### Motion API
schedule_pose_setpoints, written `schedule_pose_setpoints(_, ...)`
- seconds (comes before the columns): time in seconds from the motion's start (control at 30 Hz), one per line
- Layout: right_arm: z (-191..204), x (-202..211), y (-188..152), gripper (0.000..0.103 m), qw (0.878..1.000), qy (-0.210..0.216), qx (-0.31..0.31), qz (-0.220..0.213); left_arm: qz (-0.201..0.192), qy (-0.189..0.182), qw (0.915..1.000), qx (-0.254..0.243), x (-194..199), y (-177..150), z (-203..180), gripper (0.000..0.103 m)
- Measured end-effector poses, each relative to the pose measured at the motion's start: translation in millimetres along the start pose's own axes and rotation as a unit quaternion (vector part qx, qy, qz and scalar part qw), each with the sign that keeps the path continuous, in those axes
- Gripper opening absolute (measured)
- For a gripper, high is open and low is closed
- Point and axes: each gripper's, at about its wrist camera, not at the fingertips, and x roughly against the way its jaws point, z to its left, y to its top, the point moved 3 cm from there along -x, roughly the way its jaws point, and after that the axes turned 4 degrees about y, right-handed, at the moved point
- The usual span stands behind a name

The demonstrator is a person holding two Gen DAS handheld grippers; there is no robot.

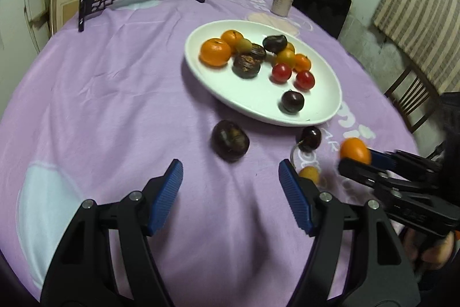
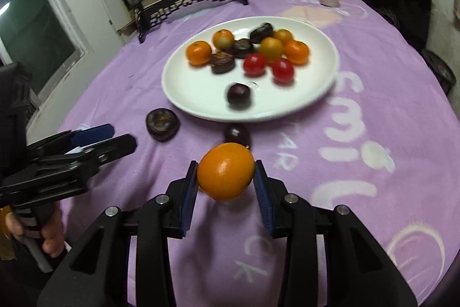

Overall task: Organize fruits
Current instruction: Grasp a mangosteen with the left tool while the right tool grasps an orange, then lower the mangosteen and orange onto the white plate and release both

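Orange kumquat (image 2: 225, 171) clamped between the right tongs (image 2: 225, 177), lifted off the table (image 2: 373, 105) just short of the white plate (image 2: 195, 94). Left tongs (image 1: 231, 192) spread apart, nothing between them — dark chestnut (image 1: 230, 140) lies ahead, near the plate.

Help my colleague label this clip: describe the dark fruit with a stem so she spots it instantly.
Find the white plate on the purple cloth. Just off its near rim lies the cherry, the only small glossy dark fruit trailing a pale curved stem.
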Motion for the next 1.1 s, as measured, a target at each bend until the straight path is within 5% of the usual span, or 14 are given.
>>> schedule_pose_setpoints(0.13, -16.3, 9.7, -9.7, 0.039, 1.0, 0.006, -0.017, -0.003, 0.016, 0.03, 0.9993, -0.013, -24.3, 5.2, -12.3, 0.066)
schedule_pose_setpoints(0.37, -33.7, 23.6, -13.0, 0.039, 0.999, 0.012, -0.037, -0.017, 0.029, 0.075, 0.9962, -0.034, -57.1, 10.7, -18.5, 0.04)
schedule_pose_setpoints(0.8, -28.6, 22.7, -10.1, 0.039, 0.999, 0.016, -0.032, -0.016, 0.009, 0.021, 0.9997, -0.001, -13.3, 2.7, -15.4, 0.038)
schedule_pose_setpoints(1.1, -24.1, 16.2, 13.2, 0.039, 1.0, 0.015, -0.013, -0.016, -0.022, 0.024, 0.9993, -0.019, 15.1, 22.6, -23.5, 0.038)
